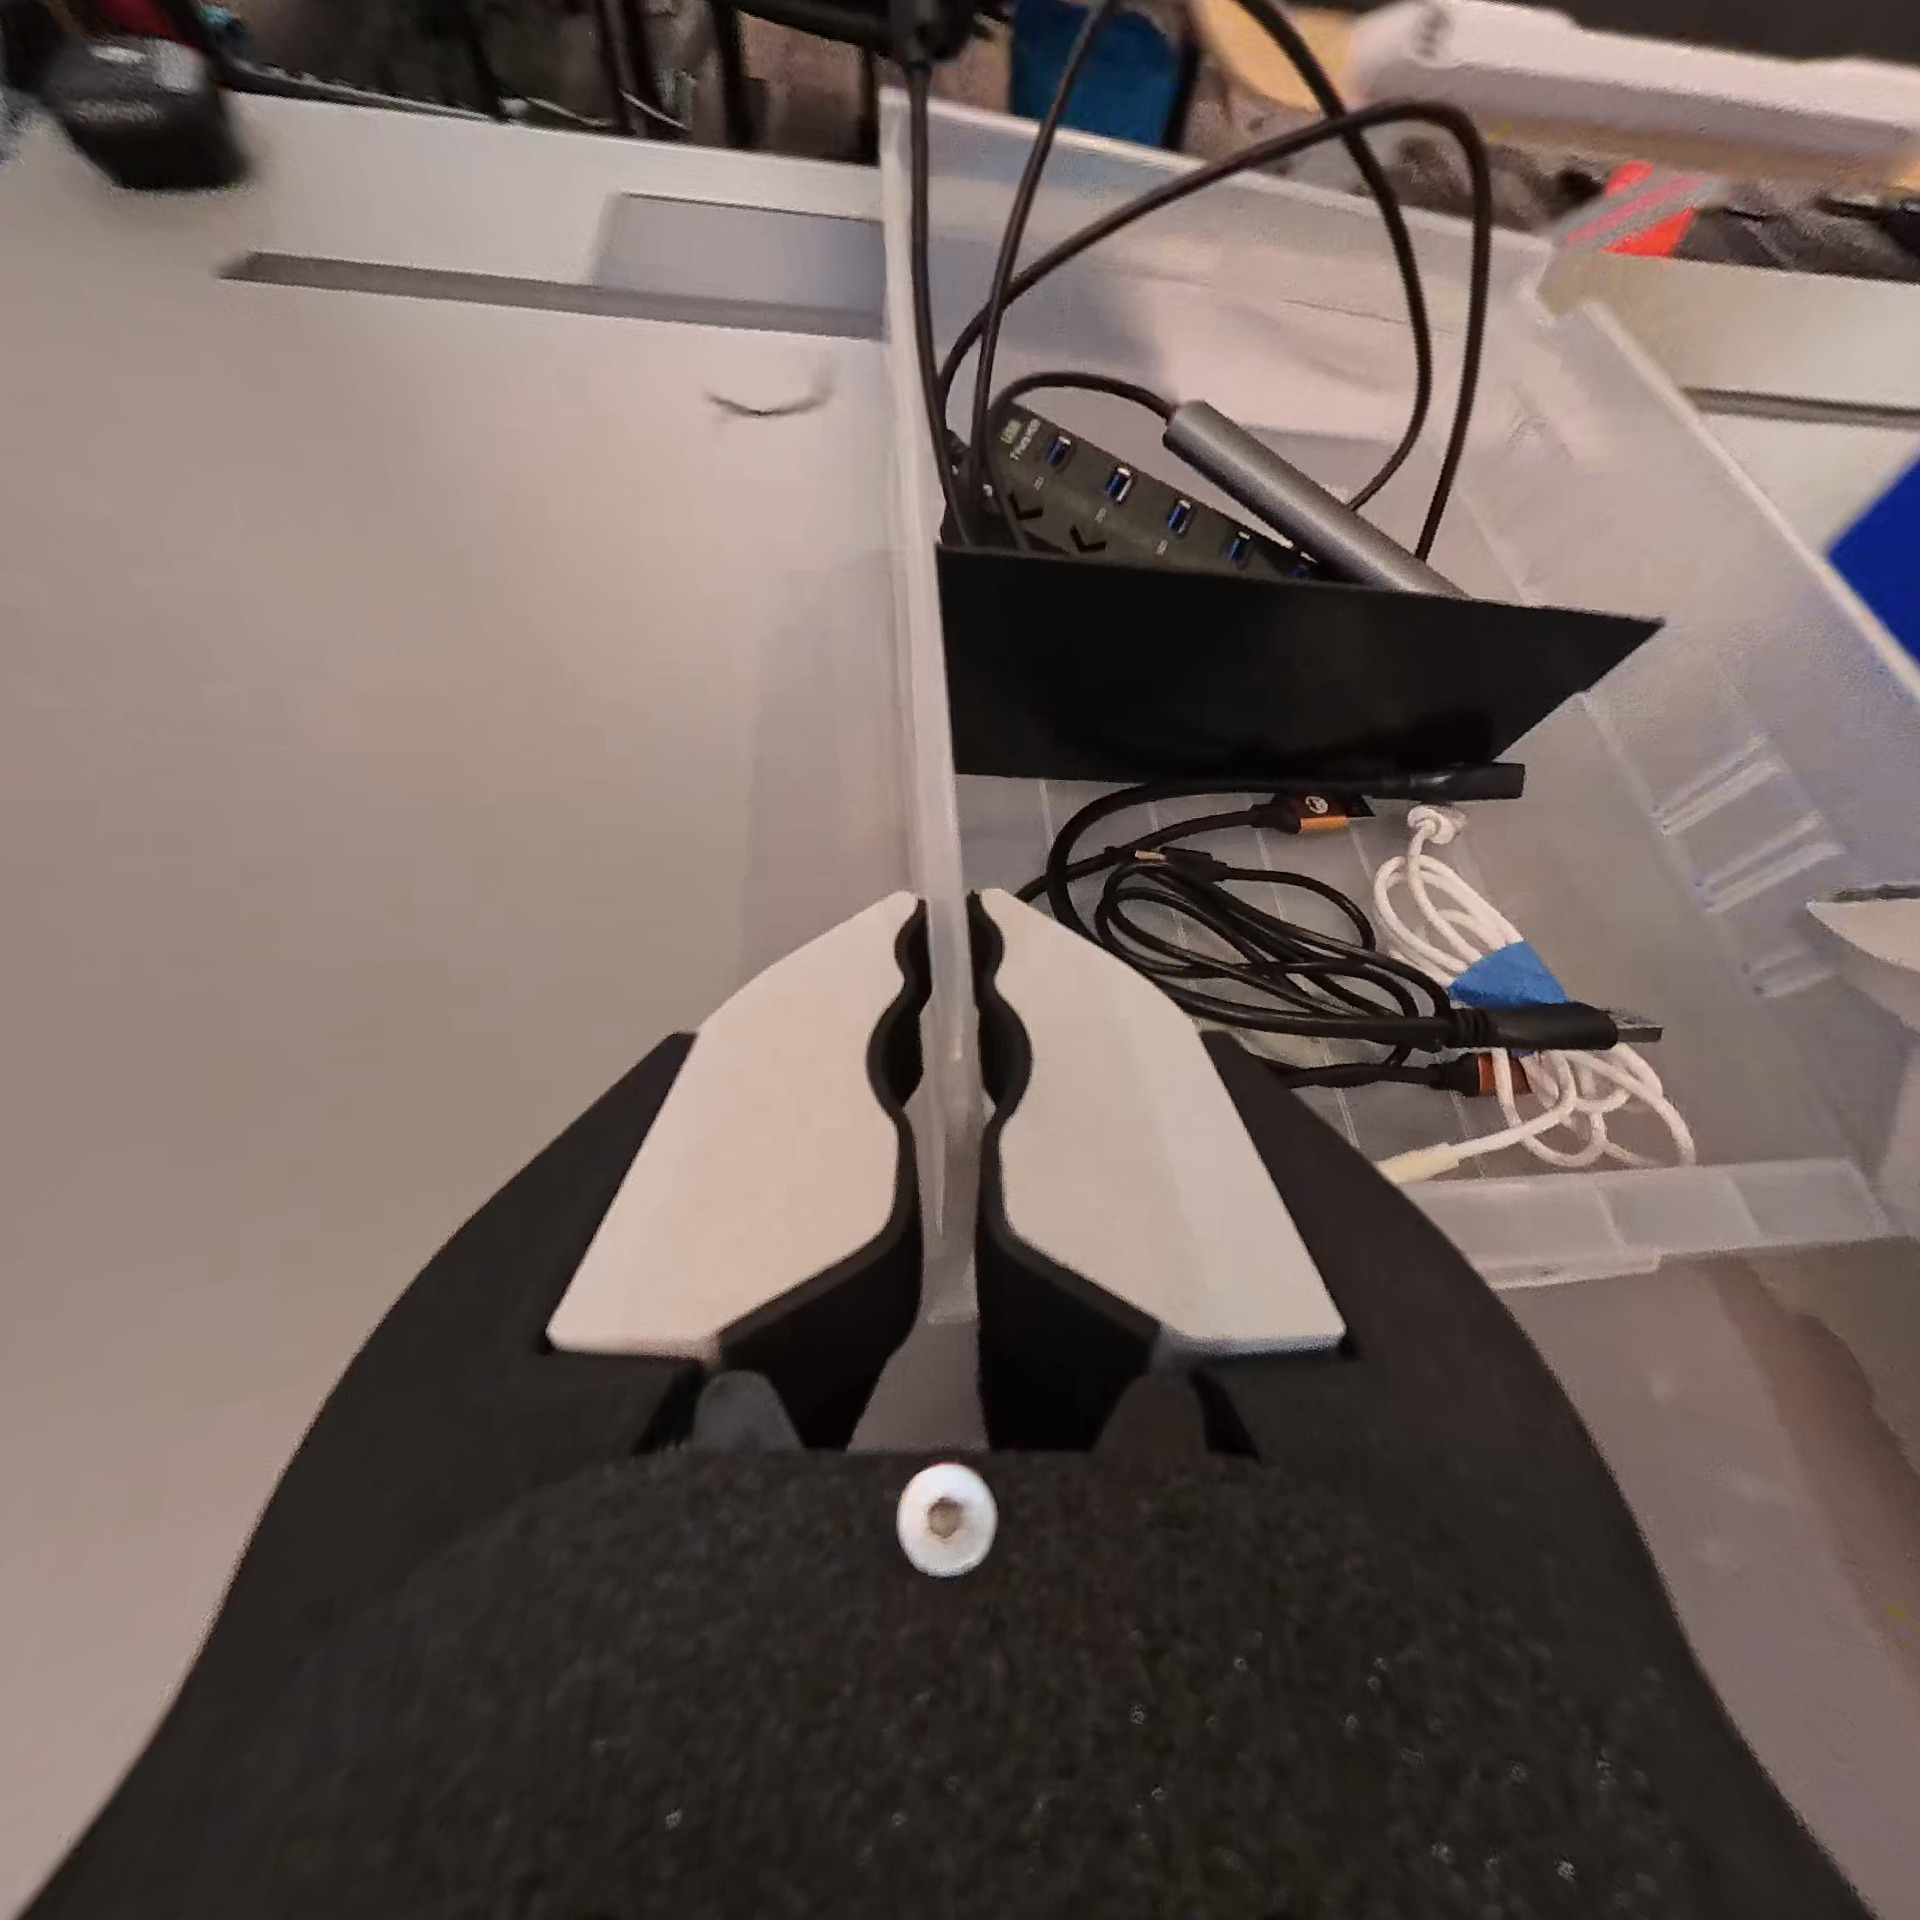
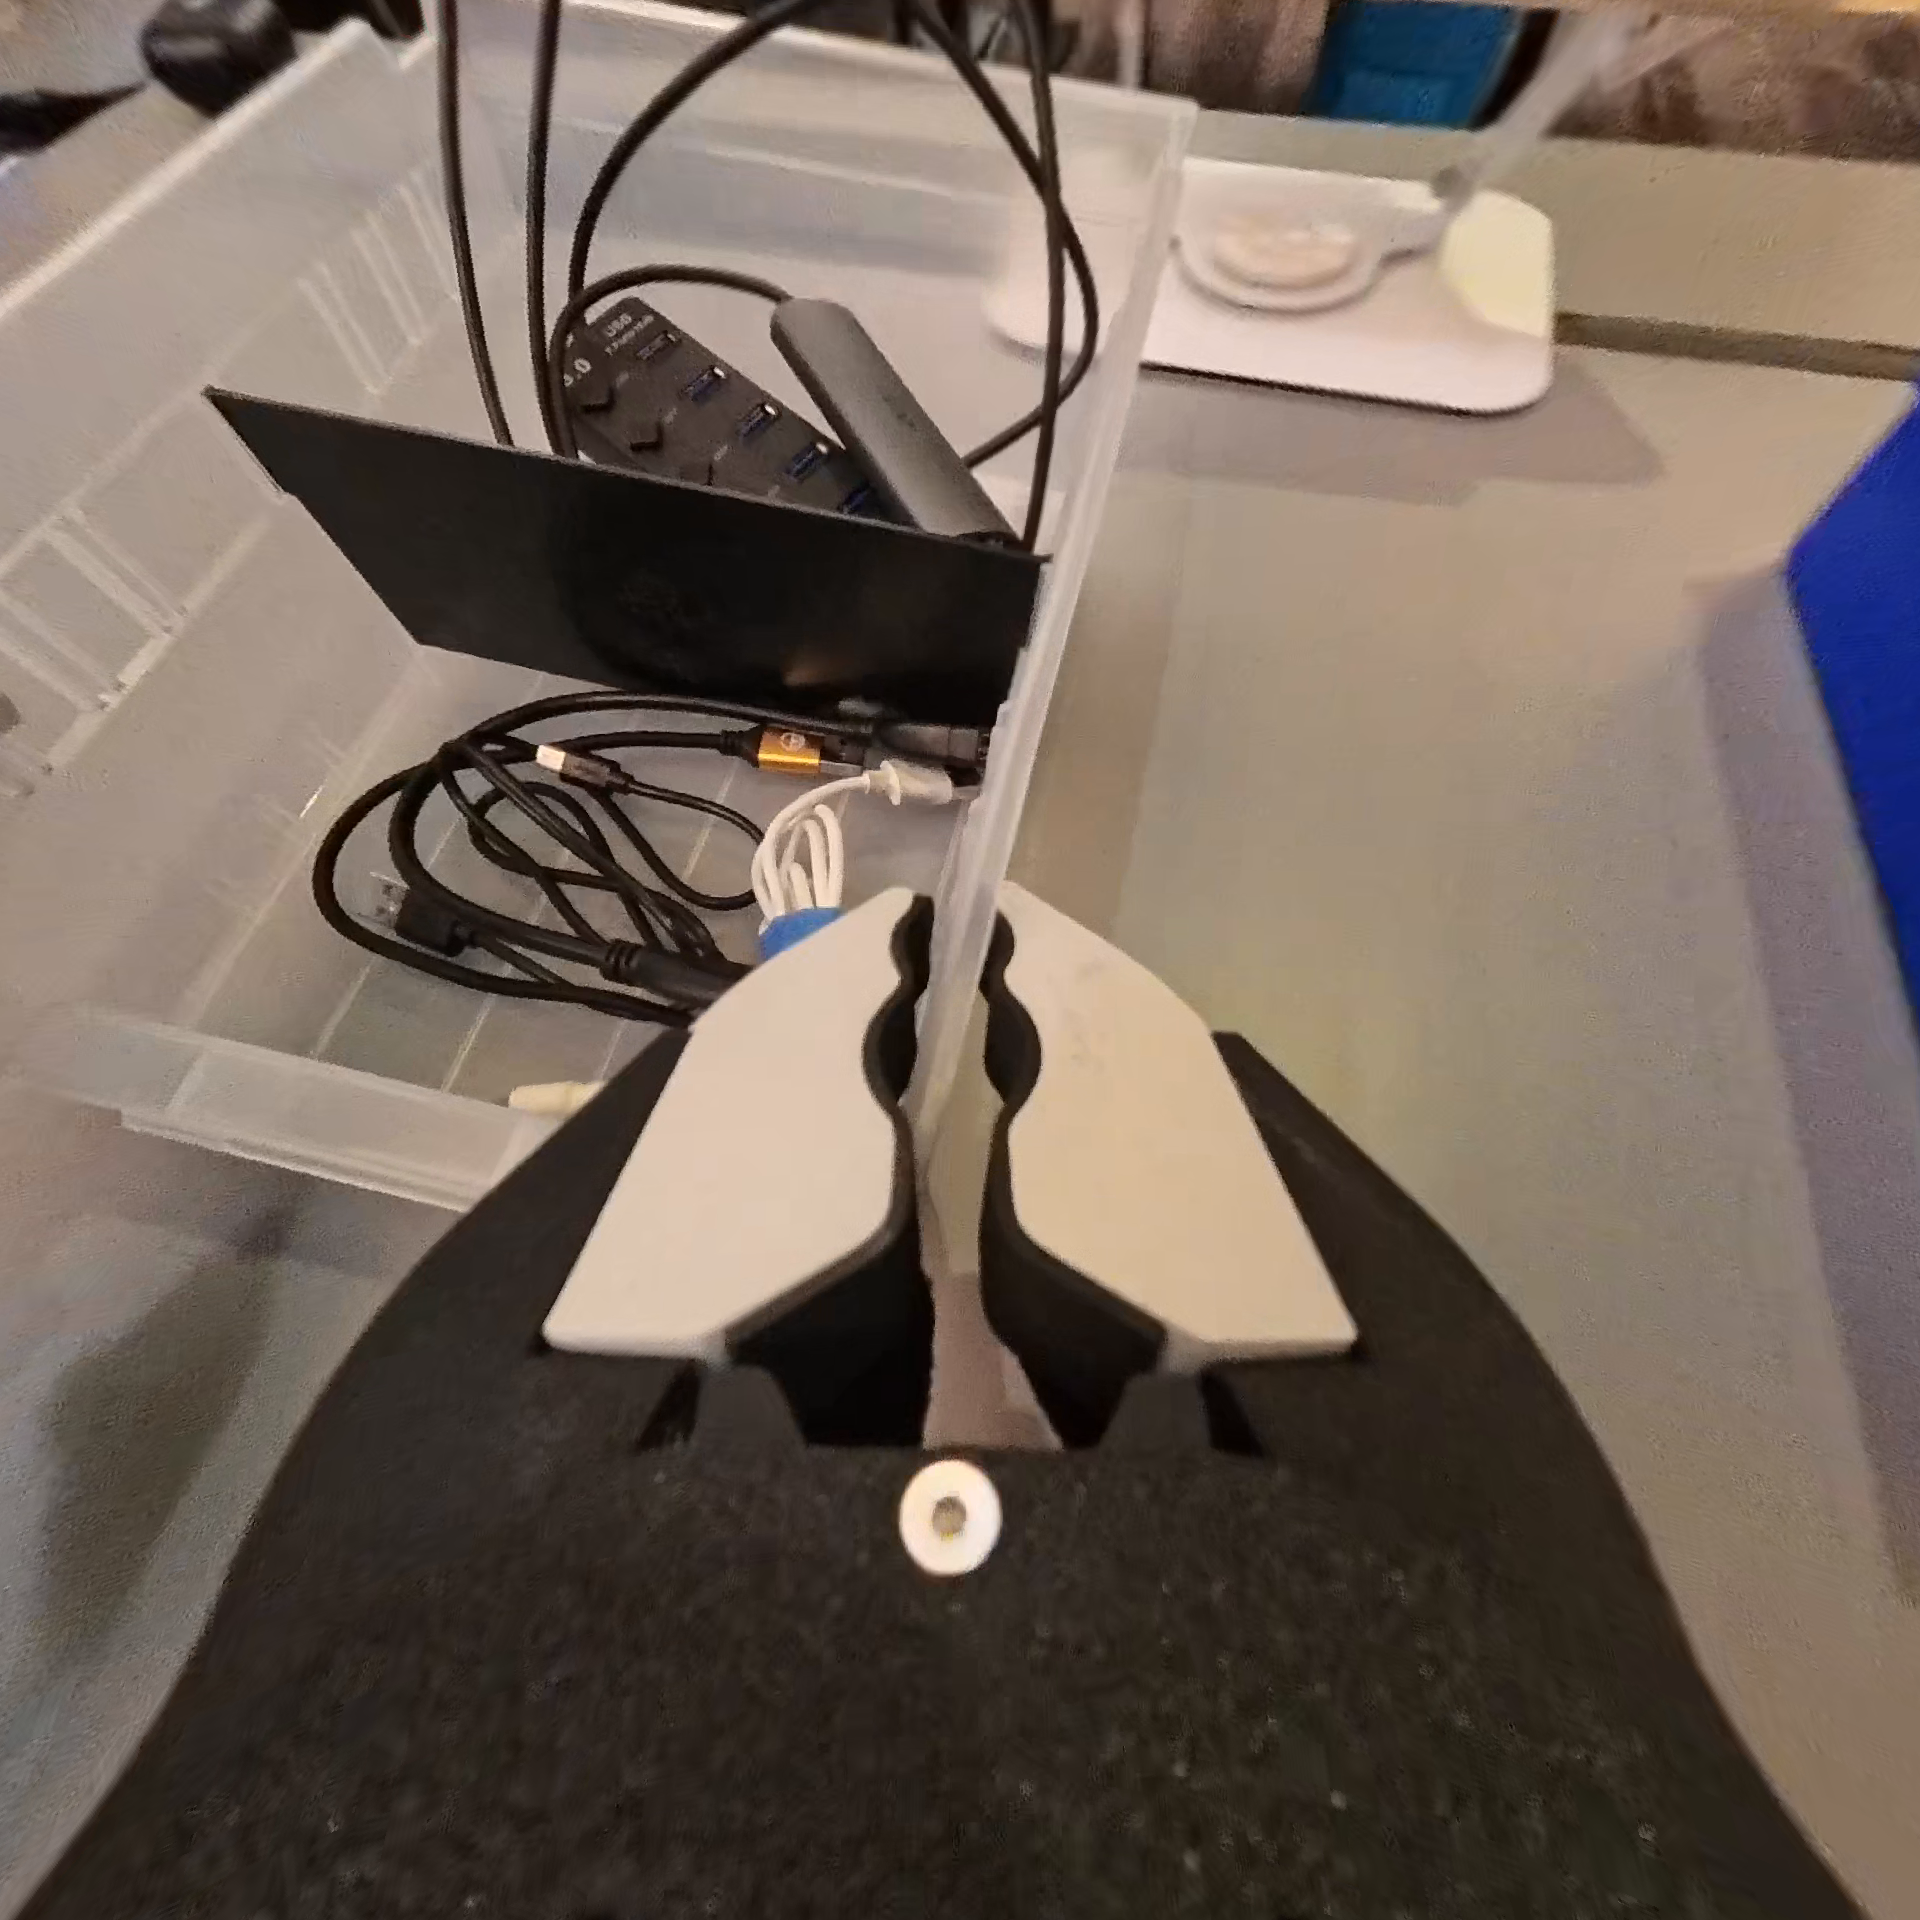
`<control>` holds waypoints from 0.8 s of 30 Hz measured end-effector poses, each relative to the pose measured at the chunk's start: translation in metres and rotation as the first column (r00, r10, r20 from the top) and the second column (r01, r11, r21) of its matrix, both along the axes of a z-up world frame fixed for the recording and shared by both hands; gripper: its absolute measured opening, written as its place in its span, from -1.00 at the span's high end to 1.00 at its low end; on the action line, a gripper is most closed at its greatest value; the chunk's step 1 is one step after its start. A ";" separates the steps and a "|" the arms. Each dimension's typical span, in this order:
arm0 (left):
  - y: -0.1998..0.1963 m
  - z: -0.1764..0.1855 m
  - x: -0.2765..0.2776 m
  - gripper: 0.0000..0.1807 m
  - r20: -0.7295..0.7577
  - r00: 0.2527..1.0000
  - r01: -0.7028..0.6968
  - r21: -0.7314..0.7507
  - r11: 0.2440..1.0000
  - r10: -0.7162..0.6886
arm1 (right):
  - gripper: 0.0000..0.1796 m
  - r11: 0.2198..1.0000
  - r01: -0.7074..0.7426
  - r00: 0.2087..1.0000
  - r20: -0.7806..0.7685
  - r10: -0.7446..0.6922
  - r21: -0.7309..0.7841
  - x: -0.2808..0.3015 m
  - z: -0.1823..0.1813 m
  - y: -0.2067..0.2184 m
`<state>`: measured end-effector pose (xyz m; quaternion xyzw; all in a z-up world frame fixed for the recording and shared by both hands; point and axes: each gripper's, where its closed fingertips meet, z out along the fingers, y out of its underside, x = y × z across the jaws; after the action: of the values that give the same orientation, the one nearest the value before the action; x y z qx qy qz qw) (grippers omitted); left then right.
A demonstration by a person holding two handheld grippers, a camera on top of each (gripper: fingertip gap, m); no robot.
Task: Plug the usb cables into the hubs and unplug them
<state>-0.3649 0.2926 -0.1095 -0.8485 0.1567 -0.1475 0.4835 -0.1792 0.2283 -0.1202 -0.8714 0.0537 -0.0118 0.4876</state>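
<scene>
The hubs are sitting at the far end of a clear plastic bin: a black multi-port hub (image 1: 1143, 509) with a row of blue sockets, and a slim grey hub (image 1: 1309, 509) leaning across it, both propped behind a black divider panel (image 1: 1247, 675) so their ports are tilting up toward whoever reaches in. Every blue socket in view is looking empty, so by my reading no plugging is under way yet. The loose usb cables are lying on the bin floor in front of the panel: a tangle of black cables (image 1: 1226, 935), one with an orange-collared plug (image 1: 1314, 814), and a white cable (image 1: 1507, 1039) bundled with blue tape.

Now the grips. The left gripper (image 1: 948, 914) is closing its fingers narrowly on the bin's left wall (image 1: 914, 520), the thin translucent edge running straight between them. The right gripper (image 2: 954, 909) is doing the same on the opposite wall (image 2: 1091, 520), fingers pinching the rim. Two holds on two sides: that is looking like the bin being steadied or shifted on the worktop (image 1: 416, 727), probably to bring hubs and cables within easy reach before any plug is picked.

Beyond the bin, a white lamp base (image 2: 1351, 312) is standing on the worktop, well apart.
</scene>
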 end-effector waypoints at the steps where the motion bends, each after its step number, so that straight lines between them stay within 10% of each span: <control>1: 0.008 0.001 -0.019 0.95 -0.006 1.000 -0.027 0.009 1.000 0.027 | 0.91 1.000 -0.028 0.999 0.020 0.028 0.001 -0.018 0.000 0.009; 15: 0.047 0.004 -0.118 0.76 0.108 0.991 -0.091 0.098 0.991 0.080 | 0.70 0.927 -0.313 0.944 0.180 0.278 0.208 -0.116 0.029 0.046; 18: 0.043 0.018 -0.131 0.63 0.094 0.990 -0.122 0.179 0.976 0.106 | 0.71 0.838 -0.443 0.867 0.392 0.309 0.319 -0.095 0.064 0.021; 24: 0.019 0.057 -0.136 0.81 0.138 0.984 -0.149 0.322 0.935 0.109 | 0.42 0.840 -0.392 0.915 0.256 0.313 0.376 0.020 0.081 -0.039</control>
<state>-0.5012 0.3113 -0.0528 -0.7534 0.0944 -0.1371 0.6362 -0.1597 0.1893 -0.0389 -0.7359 -0.1522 0.0096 0.6597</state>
